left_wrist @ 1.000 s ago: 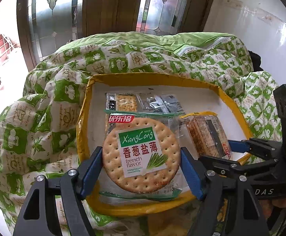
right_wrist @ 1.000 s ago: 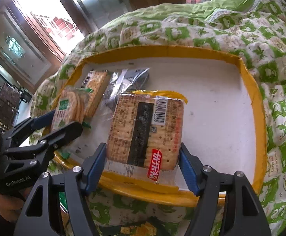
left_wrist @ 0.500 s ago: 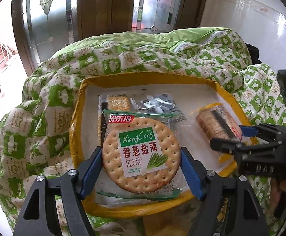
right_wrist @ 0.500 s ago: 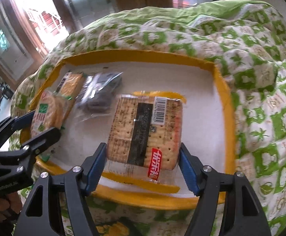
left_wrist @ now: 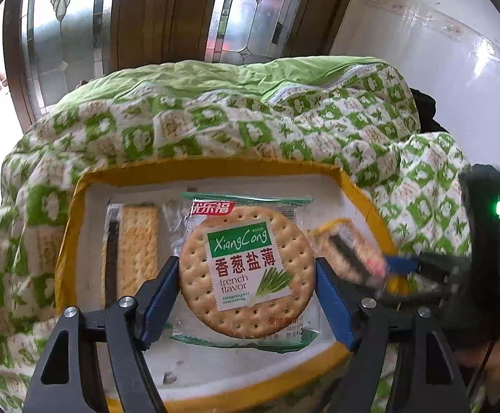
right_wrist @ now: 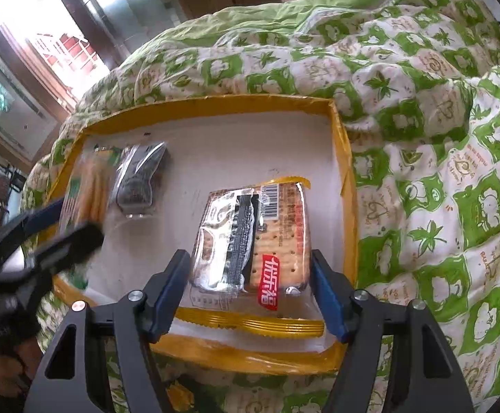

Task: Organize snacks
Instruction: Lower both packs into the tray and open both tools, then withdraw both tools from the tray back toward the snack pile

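Observation:
My left gripper point(left_wrist: 246, 296) is shut on a round XiangCong cracker pack point(left_wrist: 246, 272), held over the white tray with a yellow rim point(left_wrist: 215, 168). My right gripper point(right_wrist: 250, 289) is shut on a square cracker pack point(right_wrist: 253, 234) with a red label, held over the tray's right side point(right_wrist: 348, 186). In the tray lie a long cracker pack point(left_wrist: 136, 244) at the left and a dark silvery packet point(right_wrist: 140, 179) beside it. The right gripper with its pack also shows blurred in the left wrist view point(left_wrist: 398, 265); the left gripper shows blurred in the right wrist view point(right_wrist: 64, 227).
The tray rests on a green and white patterned quilt point(left_wrist: 250, 127) that bulges around it. Wooden doors with glass panes point(left_wrist: 167, 13) stand behind, and a white wall point(left_wrist: 439, 41) is at the right.
Both grippers have shifted with their packs. The square pack has moved toward the tray's right side and tilted; the round pack has moved rightward, uncovering the long cracker pack.

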The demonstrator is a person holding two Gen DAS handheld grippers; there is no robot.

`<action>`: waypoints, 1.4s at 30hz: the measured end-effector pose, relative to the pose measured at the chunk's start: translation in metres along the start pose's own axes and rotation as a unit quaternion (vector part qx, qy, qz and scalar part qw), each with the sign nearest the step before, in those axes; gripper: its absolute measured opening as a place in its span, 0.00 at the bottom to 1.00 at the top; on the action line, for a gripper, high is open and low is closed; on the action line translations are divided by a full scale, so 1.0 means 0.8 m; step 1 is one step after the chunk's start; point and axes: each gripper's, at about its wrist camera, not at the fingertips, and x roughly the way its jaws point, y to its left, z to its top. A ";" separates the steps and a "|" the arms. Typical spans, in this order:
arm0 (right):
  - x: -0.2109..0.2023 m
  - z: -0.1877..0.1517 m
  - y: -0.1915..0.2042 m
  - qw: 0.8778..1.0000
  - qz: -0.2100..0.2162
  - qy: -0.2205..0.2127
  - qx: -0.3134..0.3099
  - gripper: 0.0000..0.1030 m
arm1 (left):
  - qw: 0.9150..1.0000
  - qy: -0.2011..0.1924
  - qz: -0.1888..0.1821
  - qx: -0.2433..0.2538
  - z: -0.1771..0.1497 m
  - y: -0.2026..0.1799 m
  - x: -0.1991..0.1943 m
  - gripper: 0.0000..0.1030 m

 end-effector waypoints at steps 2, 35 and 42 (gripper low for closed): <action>0.005 -0.005 -0.002 1.000 0.007 0.009 0.002 0.67 | 1.000 0.001 0.000 0.003 0.010 -0.006 0.007 0.77; -0.001 -0.033 -0.009 0.999 0.042 -0.017 0.003 0.67 | 0.998 0.066 -0.014 0.001 0.047 -0.064 0.094 0.78; -0.006 -0.036 0.007 0.999 0.025 -0.036 -0.010 0.80 | 0.999 0.031 -0.028 -0.011 0.039 -0.040 0.021 0.78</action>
